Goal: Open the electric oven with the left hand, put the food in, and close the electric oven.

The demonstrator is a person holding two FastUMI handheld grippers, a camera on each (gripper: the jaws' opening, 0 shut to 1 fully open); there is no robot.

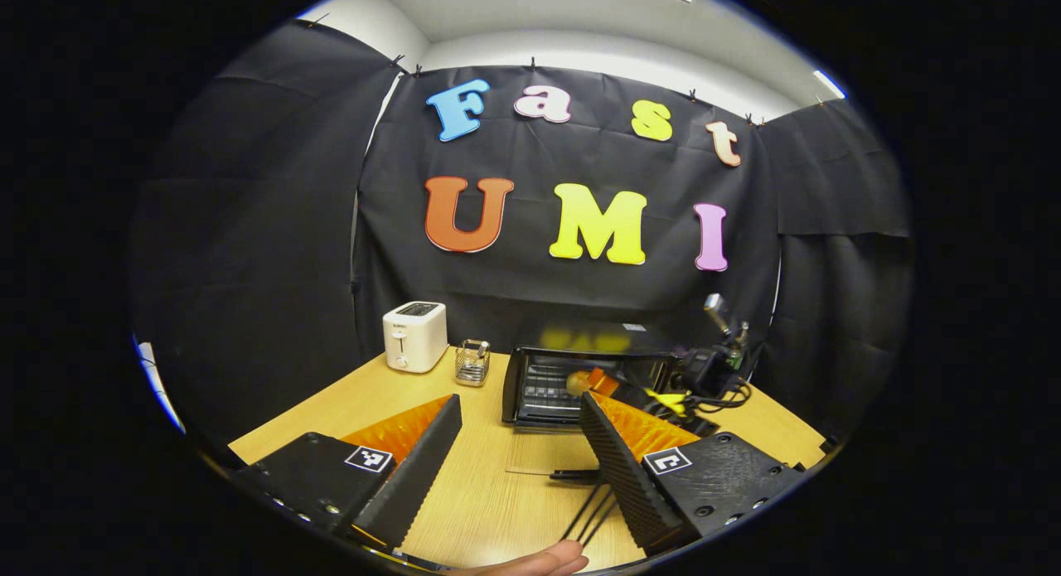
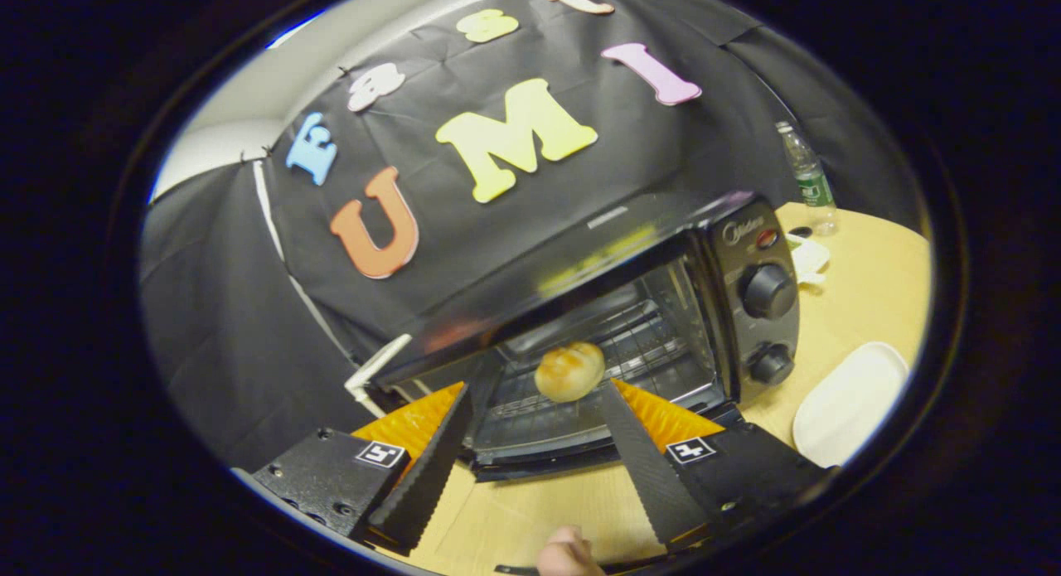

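On the pale wooden table (image 1: 489, 493) in the left gripper view, a white toaster (image 1: 414, 336) and a small wire basket (image 1: 472, 361) stand left of the black electric oven (image 1: 580, 377); the left gripper (image 1: 518, 443) hangs wide apart, holding nothing. In the right gripper view, the oven's door lies open, a round golden bun (image 2: 569, 371) on its rack, a white plate (image 2: 850, 402) and clear plastic bottle (image 2: 808, 178) beside; the right gripper (image 2: 539, 435) gapes, empty.

desk (image 1: 489, 493): light wood | far edge: toaster (image 1: 414, 336), wire holder (image 1: 472, 362), open electric oven (image 1: 572, 377) | right side: white plate (image 2: 845, 402), bottle (image 2: 808, 178)
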